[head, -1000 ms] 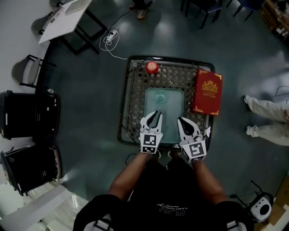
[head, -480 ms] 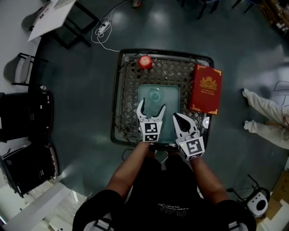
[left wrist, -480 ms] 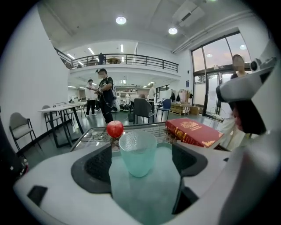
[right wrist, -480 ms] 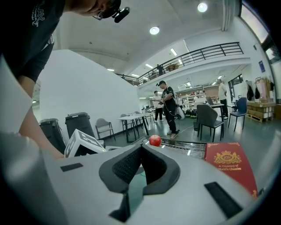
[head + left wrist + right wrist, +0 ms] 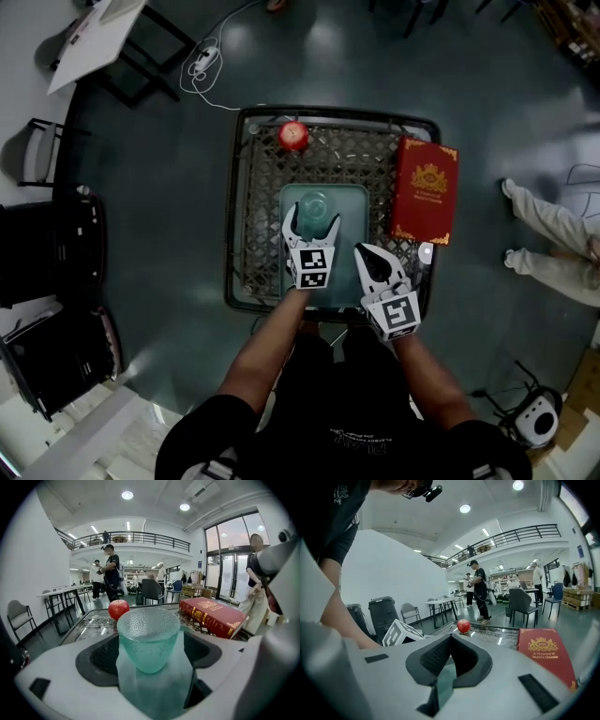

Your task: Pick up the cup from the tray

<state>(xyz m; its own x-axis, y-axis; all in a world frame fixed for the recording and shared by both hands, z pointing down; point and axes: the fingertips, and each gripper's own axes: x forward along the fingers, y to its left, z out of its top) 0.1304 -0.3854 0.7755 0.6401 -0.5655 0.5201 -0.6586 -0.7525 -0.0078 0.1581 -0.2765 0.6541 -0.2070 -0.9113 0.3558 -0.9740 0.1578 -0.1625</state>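
A pale green bumpy glass cup (image 5: 315, 202) (image 5: 148, 638) stands upright at the far end of a pale green tray (image 5: 352, 208) on the lattice table. My left gripper (image 5: 313, 218) (image 5: 150, 649) is open wide. Its two jaws reach either side of the cup, with a gap showing between each pad and the glass. My right gripper (image 5: 367, 253) (image 5: 450, 639) is shut with nothing in it. It hovers over the tray's near right corner, behind and to the right of the left gripper.
A red apple (image 5: 293, 135) (image 5: 118, 608) sits at the table's far edge beyond the cup. A red book (image 5: 425, 190) (image 5: 543, 654) lies along the right side. The black metal table (image 5: 251, 216) has a raised rim. Black bins (image 5: 47, 253) stand left; a person's legs (image 5: 553, 246) right.
My left gripper's jaws have swung from nearly shut to wide open, and it has moved forward until they flank the cup. The right gripper has stayed shut near the tray's front.
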